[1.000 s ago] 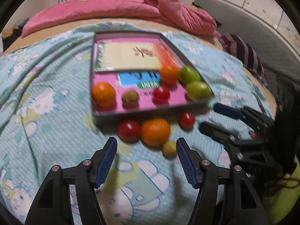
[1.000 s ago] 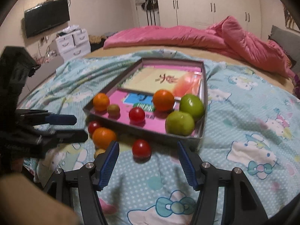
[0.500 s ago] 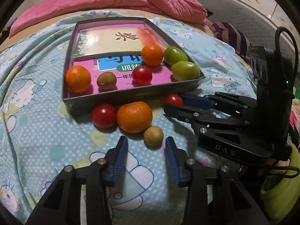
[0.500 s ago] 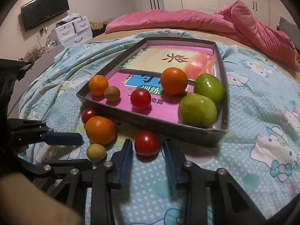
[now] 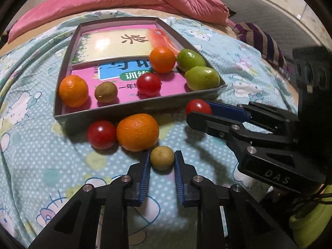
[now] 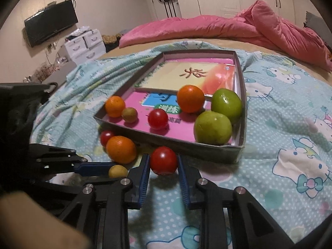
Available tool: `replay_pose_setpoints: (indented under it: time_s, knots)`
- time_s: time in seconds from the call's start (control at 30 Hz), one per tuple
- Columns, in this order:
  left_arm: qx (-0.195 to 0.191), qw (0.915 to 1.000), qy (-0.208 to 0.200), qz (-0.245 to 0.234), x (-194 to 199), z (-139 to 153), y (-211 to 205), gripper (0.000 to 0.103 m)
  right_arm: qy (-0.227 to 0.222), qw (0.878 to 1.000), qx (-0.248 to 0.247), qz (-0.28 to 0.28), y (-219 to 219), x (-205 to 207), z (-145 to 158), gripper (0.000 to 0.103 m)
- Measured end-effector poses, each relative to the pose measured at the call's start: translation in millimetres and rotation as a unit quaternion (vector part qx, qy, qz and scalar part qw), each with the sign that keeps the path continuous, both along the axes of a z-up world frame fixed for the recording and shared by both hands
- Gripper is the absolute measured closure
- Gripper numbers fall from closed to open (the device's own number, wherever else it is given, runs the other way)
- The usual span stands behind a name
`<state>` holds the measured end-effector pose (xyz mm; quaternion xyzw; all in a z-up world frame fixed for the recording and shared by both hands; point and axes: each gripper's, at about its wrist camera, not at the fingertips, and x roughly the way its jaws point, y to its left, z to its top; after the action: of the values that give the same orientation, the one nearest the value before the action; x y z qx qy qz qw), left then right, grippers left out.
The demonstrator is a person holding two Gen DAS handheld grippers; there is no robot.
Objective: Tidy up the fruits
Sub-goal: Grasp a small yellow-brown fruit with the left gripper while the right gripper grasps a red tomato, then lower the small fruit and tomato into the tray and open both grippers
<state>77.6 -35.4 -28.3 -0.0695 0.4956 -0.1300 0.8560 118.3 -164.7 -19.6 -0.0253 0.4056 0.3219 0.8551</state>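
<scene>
Grey tray [image 5: 132,109] showing pink and cream printed books, bedsheet [image 6: 280,108] displaying light blue with white polka dots and cartoon cats, quilt [image 6: 207,27] appearing pink, gripper pads [image 5: 145,176] showing blue.

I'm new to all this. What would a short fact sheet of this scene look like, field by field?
Setting: a bed with a blue cartoon bedsheet
Container: grey tray lined with books
Fruit in tray: two oranges, two green fruits, one cherry tomato, one small brown fruit
Fruit on sheet: orange, tomato beside it, small yellow fruit, red tomato
Left hand-held gripper: fingers either side of the small yellow fruit
Right hand-held gripper: fingers either side of the red tomato
Lifted yet: neither fruit
</scene>
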Motion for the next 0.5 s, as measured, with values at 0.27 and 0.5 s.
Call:
replay_pose_setpoints:
  time_s: [0.27,0.5]
  knots:
    - [-0.015,0.9970,-0.072,0.025,-12,39,25,0.080,-0.030,0.999,0.021,0.009,2,-9,15,0.076]
    - [-0.011,0.9952,-0.075,0.063,4,42,41,0.080,-0.045,0.998,0.031,-0.013,4,-1,23,0.076]
